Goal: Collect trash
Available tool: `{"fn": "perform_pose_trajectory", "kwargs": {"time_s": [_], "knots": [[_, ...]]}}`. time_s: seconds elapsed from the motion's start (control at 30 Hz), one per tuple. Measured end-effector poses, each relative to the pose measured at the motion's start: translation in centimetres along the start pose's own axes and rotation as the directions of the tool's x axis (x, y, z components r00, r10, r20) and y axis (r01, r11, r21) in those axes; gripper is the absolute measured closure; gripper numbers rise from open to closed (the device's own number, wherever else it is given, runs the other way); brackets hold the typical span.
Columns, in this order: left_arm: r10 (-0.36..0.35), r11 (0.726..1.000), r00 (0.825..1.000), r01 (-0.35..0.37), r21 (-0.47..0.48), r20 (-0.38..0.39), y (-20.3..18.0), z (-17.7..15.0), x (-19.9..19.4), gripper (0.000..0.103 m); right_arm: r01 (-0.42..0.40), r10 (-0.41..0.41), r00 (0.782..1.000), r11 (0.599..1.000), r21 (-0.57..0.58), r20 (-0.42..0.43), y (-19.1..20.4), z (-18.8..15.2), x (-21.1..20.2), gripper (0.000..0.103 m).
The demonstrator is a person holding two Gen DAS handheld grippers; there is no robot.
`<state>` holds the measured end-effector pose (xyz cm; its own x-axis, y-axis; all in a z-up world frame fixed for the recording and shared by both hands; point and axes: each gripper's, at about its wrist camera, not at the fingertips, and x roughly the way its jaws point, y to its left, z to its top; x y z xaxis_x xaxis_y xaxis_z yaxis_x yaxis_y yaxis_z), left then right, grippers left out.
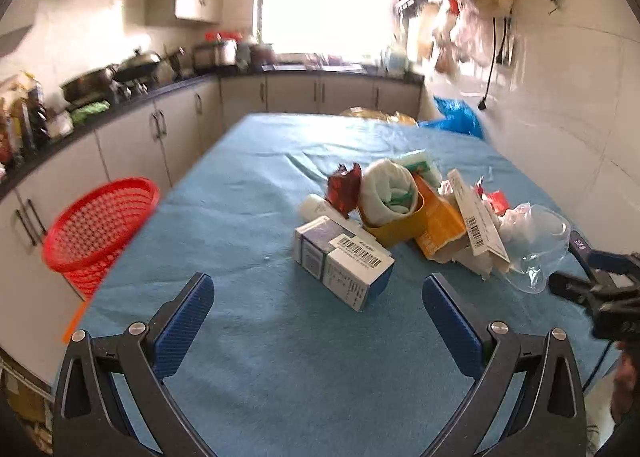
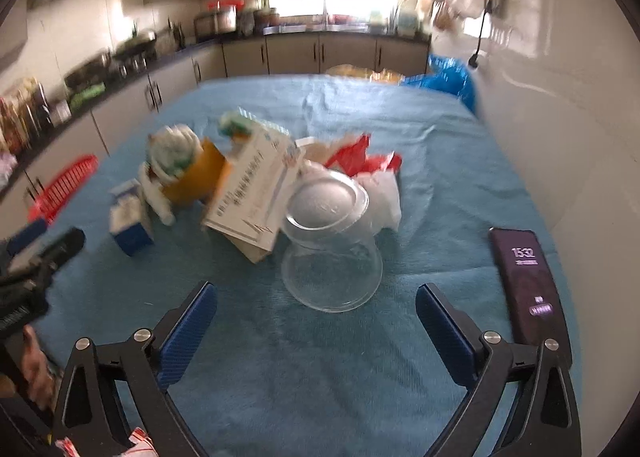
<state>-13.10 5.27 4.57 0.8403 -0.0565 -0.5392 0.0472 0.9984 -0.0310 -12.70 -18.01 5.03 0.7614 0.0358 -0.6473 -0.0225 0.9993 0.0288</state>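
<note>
A heap of trash lies on the blue cloth table: a white and blue box nearest my left gripper, a yellow cup stuffed with white paper, a red wrapper, a long white carton and a clear plastic cup. My left gripper is open and empty, short of the box. In the right wrist view my right gripper stands open and empty just before the overturned clear plastic cup, with the white carton behind it.
A red mesh basket stands off the table's left edge. A phone with a lit screen lies at the right edge of the table. Kitchen counters run along the left and far walls. A blue bag sits behind the table.
</note>
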Motion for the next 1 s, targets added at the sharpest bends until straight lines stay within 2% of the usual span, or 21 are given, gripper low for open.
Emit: {"fn": "perform_pose_trajectory", "kwargs": {"time_s": [0.1,0.2,0.33,0.47,0.67,1.0], "knots": [[0.048,0.998,0.998,-0.05,0.032,0.049,-0.5,-1.0,-1.6,0.0,0.03,-0.034,0.994,0.999,0.039,0.102,0.3,-0.9,-2.1,0.005],[0.051,0.998,0.997,-0.054,0.035,0.058,-0.8,-1.4,-2.3,0.0,0.037,-0.048,0.991,0.996,0.084,0.127,0.6,-1.9,-2.6,0.005],[0.041,0.999,0.997,-0.043,0.033,0.061,-0.9,-1.8,-2.8,0.0,0.068,-0.083,0.991,0.988,0.139,0.107,0.4,-3.2,-2.5,0.009],[0.035,0.999,0.997,-0.037,0.03,0.073,-1.3,-2.0,-3.5,0.0,0.087,-0.098,0.993,0.987,0.137,0.073,0.5,-3.6,-2.4,0.013],[0.034,0.999,0.997,-0.036,0.033,0.063,-1.6,-2.3,-3.6,0.0,0.128,-0.139,0.986,0.985,0.118,0.088,0.6,-4.0,-3.1,0.013],[0.034,0.998,0.999,-0.036,0.049,0.04,-1.9,-2.2,-3.5,0.0,0.153,-0.159,0.985,0.985,0.084,0.072,0.8,-4.3,-2.7,0.015]]}}
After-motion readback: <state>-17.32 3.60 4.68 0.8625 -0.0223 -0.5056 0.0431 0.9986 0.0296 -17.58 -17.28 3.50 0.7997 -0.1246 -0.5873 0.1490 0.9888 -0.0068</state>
